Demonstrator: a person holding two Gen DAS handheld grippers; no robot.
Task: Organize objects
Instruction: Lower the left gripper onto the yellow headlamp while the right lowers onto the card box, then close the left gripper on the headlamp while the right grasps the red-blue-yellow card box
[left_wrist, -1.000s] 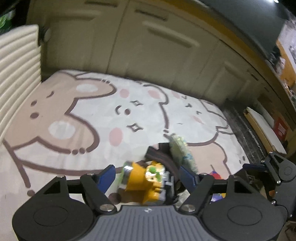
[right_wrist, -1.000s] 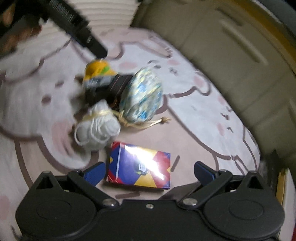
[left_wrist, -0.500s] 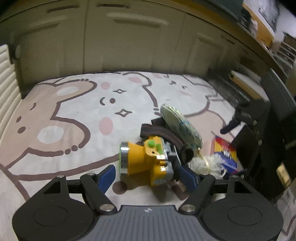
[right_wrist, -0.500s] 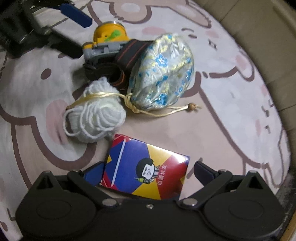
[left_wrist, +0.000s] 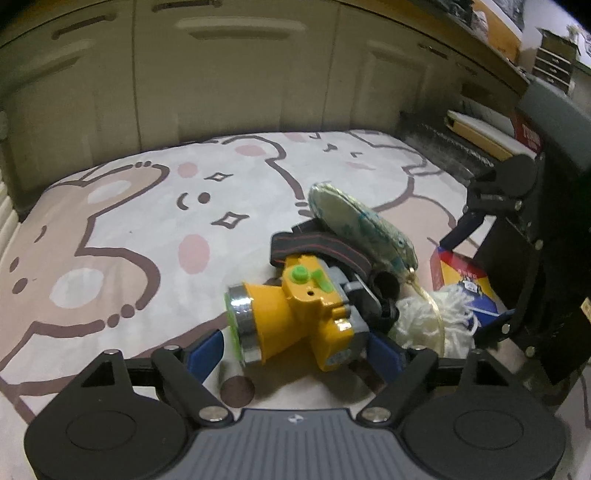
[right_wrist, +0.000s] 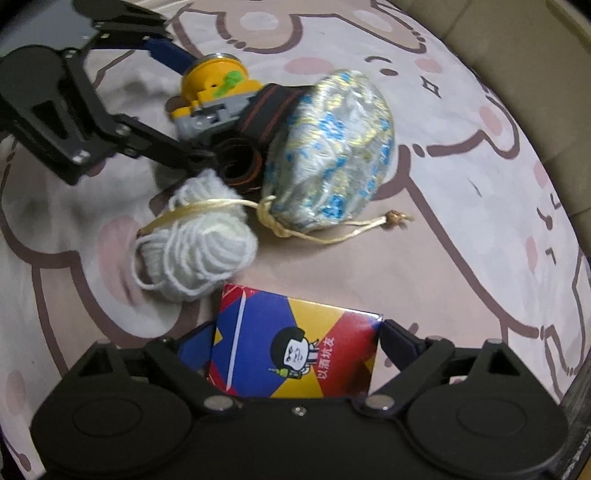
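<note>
The left gripper (left_wrist: 295, 349) straddles a yellow headlamp (left_wrist: 291, 317), spread; the right gripper (right_wrist: 295, 345), its jaws just closing, brackets a card box (right_wrist: 295, 354), apparently touching, ready to lift; yarn (right_wrist: 199, 236) lies at eleven o'clock.

Looks like a home, likely a bedroom: soft pale bedspread printed with pink-cheeked cartoon bears (left_wrist: 155, 229), beige built-in cupboard doors with recessed handles (left_wrist: 236, 74), small dark drawer chest (left_wrist: 554, 66) beyond.

Dim, fisheye-warped, slight motion blur
</note>
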